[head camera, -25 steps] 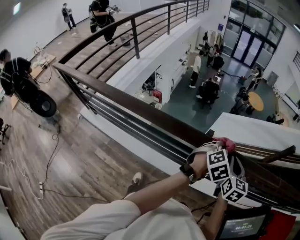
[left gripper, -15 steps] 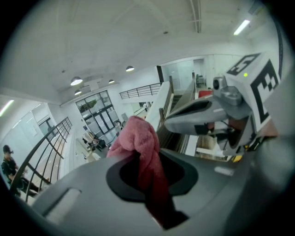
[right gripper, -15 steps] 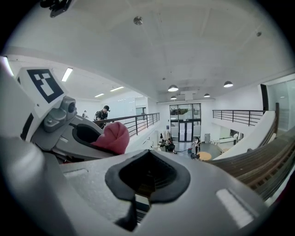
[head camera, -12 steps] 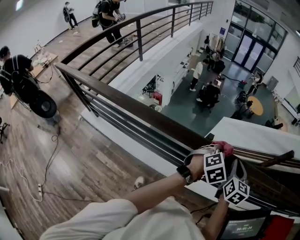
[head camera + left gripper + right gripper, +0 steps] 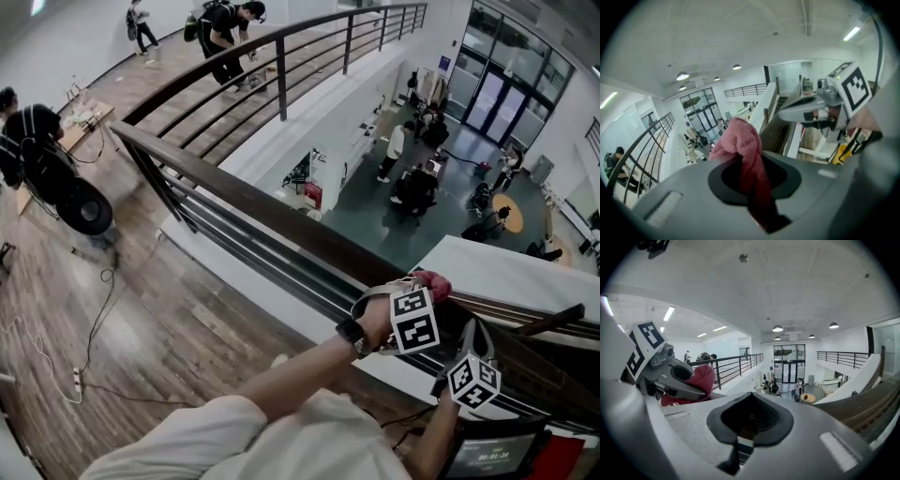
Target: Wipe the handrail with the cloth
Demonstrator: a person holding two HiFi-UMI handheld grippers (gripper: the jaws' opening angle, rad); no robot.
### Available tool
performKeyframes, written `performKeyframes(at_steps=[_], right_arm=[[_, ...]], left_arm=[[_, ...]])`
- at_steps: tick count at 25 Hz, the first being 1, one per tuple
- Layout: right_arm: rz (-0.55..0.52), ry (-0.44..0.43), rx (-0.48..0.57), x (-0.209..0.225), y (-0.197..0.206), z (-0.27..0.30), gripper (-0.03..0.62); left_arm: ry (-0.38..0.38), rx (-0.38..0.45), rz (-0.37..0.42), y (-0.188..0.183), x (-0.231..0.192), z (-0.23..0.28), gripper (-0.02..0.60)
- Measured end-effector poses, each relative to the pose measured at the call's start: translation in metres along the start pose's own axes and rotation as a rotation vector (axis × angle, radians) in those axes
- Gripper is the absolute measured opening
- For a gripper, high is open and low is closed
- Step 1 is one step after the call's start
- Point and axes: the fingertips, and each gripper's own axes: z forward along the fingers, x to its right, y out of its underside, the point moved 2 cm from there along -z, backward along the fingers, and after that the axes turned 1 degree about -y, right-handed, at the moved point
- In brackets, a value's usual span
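Plainly, the left gripper (image 5: 749, 161) had its jaws pinched together on the pink cloth (image 5: 739, 140). A thin neck of fabric was trapped in the slot, and the loose bulk bunched up past the tips, toward twelve o'clock in that gripper's own view. In the head view the bundle sat on top of the dark handrail (image 5: 272, 220), at about four o'clock of the frame. It seemed to touch the wood, though the contact was too small to confirm. The right gripper (image 5: 749, 423) had its jaws drawn together with nothing between them, and it hung just beside the left one, at its five o'clock. The handrail ran from ten o'clock down to four o'clock, with thinner bars (image 5: 246, 246) beneath it. An open lobby (image 5: 427, 211) lay far below at two o'clock, where several people (image 5: 414, 183) stood.

The cloth looked soft, light and limp, likely to fold and drag rather than slide flat. A hold near its middle, leaving a broad pad free, would probably suit best. The rail looked rigid and smooth, so steady downward pressure seemed wanted, and a loose grip could let the cloth drop over the edge
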Motion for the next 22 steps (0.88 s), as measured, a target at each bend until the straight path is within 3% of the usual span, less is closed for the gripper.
performKeyframes(at_steps=[10, 22], right_arm=[[-0.009, -0.015, -0.026, -0.021, 0.002, 0.005, 0.002], [-0.046, 0.006, -0.047, -0.053, 0.005, 0.014, 0.002]], left_arm=[[0.024, -0.020, -0.117, 0.055, -0.060, -0.055, 0.069], [-0.085, -0.030, -0.216, 0.126, -0.136, -0.122, 0.069]])
